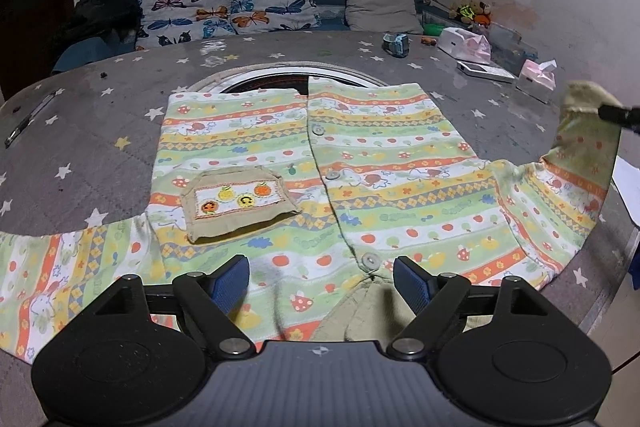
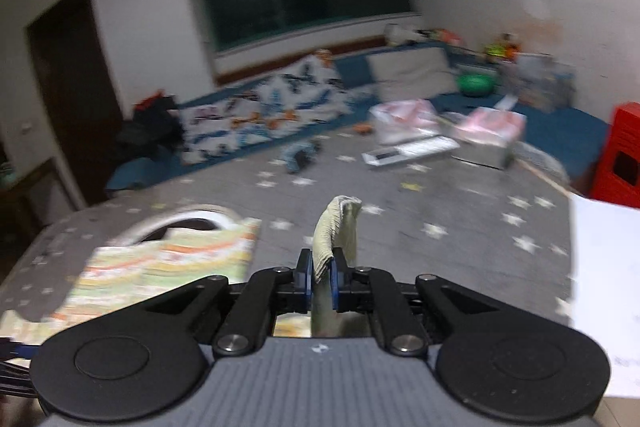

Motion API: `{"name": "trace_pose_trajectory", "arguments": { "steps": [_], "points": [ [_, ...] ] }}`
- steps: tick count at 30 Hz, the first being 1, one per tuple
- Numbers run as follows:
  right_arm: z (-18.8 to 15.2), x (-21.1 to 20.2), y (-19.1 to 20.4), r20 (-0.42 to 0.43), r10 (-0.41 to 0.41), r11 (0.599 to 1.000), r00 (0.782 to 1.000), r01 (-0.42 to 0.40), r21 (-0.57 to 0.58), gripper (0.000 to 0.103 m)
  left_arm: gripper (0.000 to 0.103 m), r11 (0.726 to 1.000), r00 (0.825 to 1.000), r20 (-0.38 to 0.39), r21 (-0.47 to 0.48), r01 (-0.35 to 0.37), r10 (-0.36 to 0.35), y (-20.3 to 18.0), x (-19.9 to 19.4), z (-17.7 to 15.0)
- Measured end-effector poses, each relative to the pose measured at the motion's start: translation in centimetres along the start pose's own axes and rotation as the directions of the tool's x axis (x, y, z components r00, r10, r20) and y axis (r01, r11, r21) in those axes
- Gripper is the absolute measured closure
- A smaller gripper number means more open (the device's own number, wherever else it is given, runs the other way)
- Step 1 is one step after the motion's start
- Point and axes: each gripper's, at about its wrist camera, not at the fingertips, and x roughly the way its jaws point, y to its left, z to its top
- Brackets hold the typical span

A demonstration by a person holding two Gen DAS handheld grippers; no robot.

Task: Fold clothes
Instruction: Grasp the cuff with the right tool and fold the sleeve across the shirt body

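A child's striped, fruit-patterned buttoned shirt (image 1: 360, 163) lies spread front-up on the grey star-patterned table (image 1: 100, 115), with a beige chest pocket (image 1: 236, 207). My left gripper (image 1: 322, 277) is open and empty, hovering over the shirt's collar end near the front edge. My right gripper (image 2: 320, 277) is shut on the beige cuff (image 2: 338, 227) of the right sleeve and holds it lifted above the table; in the left wrist view the raised sleeve (image 1: 580, 163) hangs from that gripper's tip (image 1: 616, 115) at the far right. The right wrist view is blurred.
A round opening (image 1: 296, 77) shows in the table under the shirt's far hem. At the table's back right lie a watch (image 1: 396, 43), tissue packs (image 1: 464, 45) and a white device (image 1: 486, 71). Behind is a sofa with butterfly cushions (image 1: 228, 7). White paper (image 2: 604, 287) lies at the right.
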Motion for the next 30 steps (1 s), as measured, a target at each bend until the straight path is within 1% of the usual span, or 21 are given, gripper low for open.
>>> {"name": "trace_pose_trajectory", "arguments": {
  "steps": [3, 8, 11, 15, 20, 23, 25, 27, 30],
  "points": [
    [1.1, 0.3, 2.7, -0.008, 0.093, 0.995, 0.996, -0.093, -0.031, 0.095, 0.021, 1.000, 1.000, 0.008, -0.018, -0.008, 0.008, 0.7, -0.4, -0.2],
    [2.0, 1.7, 8.1, -0.053, 0.220, 0.967, 0.974, -0.225, -0.120, 0.095, 0.020, 0.998, 0.999, 0.025, -0.057, -0.019, 0.021, 2.2, -1.2, -0.6],
    [1.8, 3.1, 11.7, -0.104, 0.284, 0.938, 0.953, -0.299, -0.174, 0.095, 0.020, 0.996, 0.999, 0.035, -0.083, -0.025, 0.027, 3.1, -1.6, -0.8],
    [1.0, 4.8, 16.0, -0.173, 0.346, 0.895, 0.922, -0.379, -0.234, 0.095, 0.020, 0.993, 0.998, 0.040, -0.115, -0.033, 0.038, 4.3, -2.1, -1.2],
    [-1.5, 6.3, 20.9, -0.267, 0.392, 0.845, 0.881, -0.459, -0.275, 0.095, 0.020, 0.989, 0.998, 0.042, -0.145, -0.039, 0.045, 5.3, -2.6, -1.7],
    [-3.1, 7.0, 22.6, -0.323, 0.414, 0.821, 0.851, -0.503, -0.272, 0.095, 0.020, 0.987, 0.998, 0.043, -0.155, -0.042, 0.049, 5.8, -2.8, -1.9],
    [-4.1, 7.3, 23.6, -0.352, 0.427, 0.803, 0.833, -0.528, -0.275, 0.093, 0.020, 0.986, 0.998, 0.045, -0.161, -0.042, 0.049, 6.0, -2.9, -2.0],
    [-4.7, 7.2, 24.1, -0.362, 0.430, 0.795, 0.827, -0.537, -0.282, 0.084, 0.020, 0.986, 0.998, 0.047, -0.163, -0.039, 0.047, 6.1, -3.0, -1.9],
    [-4.7, 6.5, 23.6, -0.349, 0.426, 0.799, 0.835, -0.528, -0.287, 0.084, 0.020, 0.987, 0.997, 0.057, -0.157, -0.036, 0.045, 6.1, -3.3, -1.8]
  ]
}}
